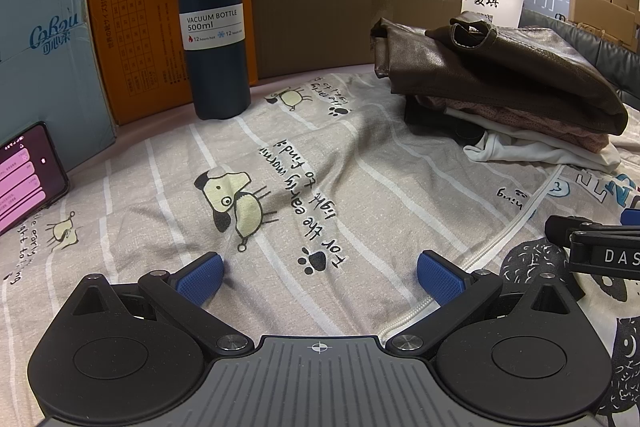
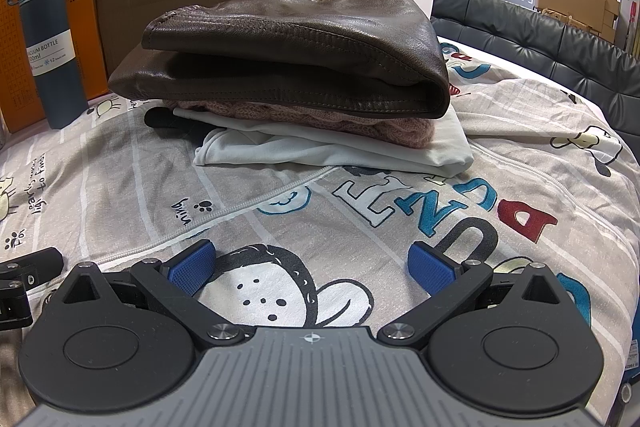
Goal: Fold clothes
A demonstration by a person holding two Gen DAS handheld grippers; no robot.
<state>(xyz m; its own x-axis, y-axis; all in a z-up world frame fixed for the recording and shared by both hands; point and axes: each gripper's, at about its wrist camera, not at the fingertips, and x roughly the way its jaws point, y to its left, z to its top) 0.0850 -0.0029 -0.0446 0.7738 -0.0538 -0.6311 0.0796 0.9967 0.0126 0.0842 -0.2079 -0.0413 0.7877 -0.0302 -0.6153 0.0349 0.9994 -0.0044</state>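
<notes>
Both tools released, nothing held. Left gripper (image 1: 320, 273) and right gripper (image 2: 312, 267) have jaws spread wide, low over the printed bedsheet (image 1: 160, 187).

Clothes stack (image 2: 304, 87) sits at 12 o'clock in the right view, 2 o'clock in the left. Top: brown leather jacket (image 2: 296, 43), folded. Under it a pink knit (image 2: 404, 129), then a white garment (image 2: 328, 153) with a loose corner sticking out toward 8 o'clock.

Handling guess: leather heavy, stiffish, slick, so pinch the stitched hem edge. Knit soft, stretchy. White one thin and limp; grab that loose corner.

Vacuum bottle (image 1: 214, 15) at 11 o'clock, well apart from the stack. Phone (image 1: 28, 171) at 9.
</notes>
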